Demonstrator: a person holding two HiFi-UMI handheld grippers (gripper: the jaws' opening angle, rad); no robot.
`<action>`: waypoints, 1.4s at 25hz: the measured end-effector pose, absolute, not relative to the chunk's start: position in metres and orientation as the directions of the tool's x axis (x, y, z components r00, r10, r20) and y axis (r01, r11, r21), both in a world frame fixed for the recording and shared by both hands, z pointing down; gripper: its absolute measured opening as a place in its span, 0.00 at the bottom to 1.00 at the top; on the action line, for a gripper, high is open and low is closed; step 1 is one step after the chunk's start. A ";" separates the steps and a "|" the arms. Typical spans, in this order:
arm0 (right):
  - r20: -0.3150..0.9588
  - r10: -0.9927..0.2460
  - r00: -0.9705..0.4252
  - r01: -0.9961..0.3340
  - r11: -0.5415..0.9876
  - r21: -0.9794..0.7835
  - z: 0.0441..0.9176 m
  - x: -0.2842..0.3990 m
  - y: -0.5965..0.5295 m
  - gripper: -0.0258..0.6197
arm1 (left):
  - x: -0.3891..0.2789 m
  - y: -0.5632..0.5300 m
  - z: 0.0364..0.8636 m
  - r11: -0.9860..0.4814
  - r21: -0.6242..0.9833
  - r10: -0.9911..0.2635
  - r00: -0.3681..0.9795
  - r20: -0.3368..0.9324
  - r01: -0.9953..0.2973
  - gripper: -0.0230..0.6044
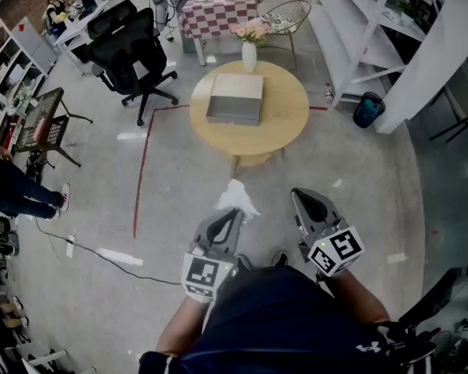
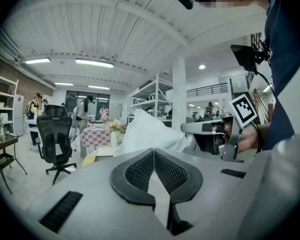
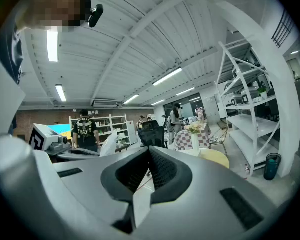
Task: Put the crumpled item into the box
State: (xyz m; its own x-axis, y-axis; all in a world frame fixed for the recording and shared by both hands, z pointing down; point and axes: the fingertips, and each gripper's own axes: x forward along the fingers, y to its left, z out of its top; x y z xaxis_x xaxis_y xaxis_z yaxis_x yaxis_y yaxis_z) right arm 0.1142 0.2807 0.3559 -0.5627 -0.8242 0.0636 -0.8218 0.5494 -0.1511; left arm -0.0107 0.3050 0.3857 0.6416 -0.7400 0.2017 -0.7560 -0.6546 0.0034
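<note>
L side: your left hand-held gripper (image 1: 235, 213) has its jaws pressed together on the lower edge of the crumpled white sheet (image 1: 235, 197). In the left gripper view the sheet (image 2: 150, 131) stands up just past the closed tips, bunched and creased. It's up in the air over the grey floor (image 1: 171, 178), in front of your legs and on the near side of the round light-wood worktop (image 1: 285, 119). It isn't touching the worktop.

R side: your right hand-held gripper (image 1: 296, 195) also has its jaws together, w/ nothing between them. It sits just beside the left one, level w/ it, and clear of the sheet.

The target is the grey open-topped rectangular box (image 1: 235, 100). It sits on the worktop a bit left of centre, well apart from the sheet, and looks bare inside.

At the worktop's far edge, just past the box, stands a white vase w/ pink flowers (image 1: 249, 49). A black office chair (image 1: 132, 49) stands left of the worktop. A red tape line (image 1: 143, 170) on the floor runs from the worktop's left side toward you.
</note>
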 end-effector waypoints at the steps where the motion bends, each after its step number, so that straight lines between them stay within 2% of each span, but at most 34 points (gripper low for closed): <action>1: 0.064 -0.823 -0.564 -0.821 0.551 -0.151 0.356 0.111 0.281 0.05 | -0.012 0.306 0.387 -0.656 0.005 -0.738 0.643 0.204 -0.755 0.07; 14: 0.054 -0.816 -0.576 -0.810 0.561 -0.170 0.355 0.091 0.283 0.05 | -0.030 0.303 0.386 -0.657 0.001 -0.739 0.645 0.195 -0.754 0.07; 22: 0.082 -0.838 -0.540 -0.835 0.521 -0.175 0.366 0.068 0.285 0.05 | -0.065 0.305 0.398 -0.663 0.023 -0.731 0.653 0.200 -0.749 0.07; 35: 0.140 -0.835 -0.533 -0.841 0.503 -0.198 0.386 0.037 0.291 0.05 | -0.099 0.309 0.418 -0.654 0.125 -0.720 0.665 0.198 -0.746 0.07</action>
State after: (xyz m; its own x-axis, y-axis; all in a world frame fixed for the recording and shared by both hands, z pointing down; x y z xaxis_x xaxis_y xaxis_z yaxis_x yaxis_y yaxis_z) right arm 0.0367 0.2908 0.3858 -0.5327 -0.8346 0.1400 -0.8410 0.5035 -0.1983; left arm -0.0988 0.3085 0.4182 0.6647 -0.7203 0.1983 -0.7460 -0.6542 0.1246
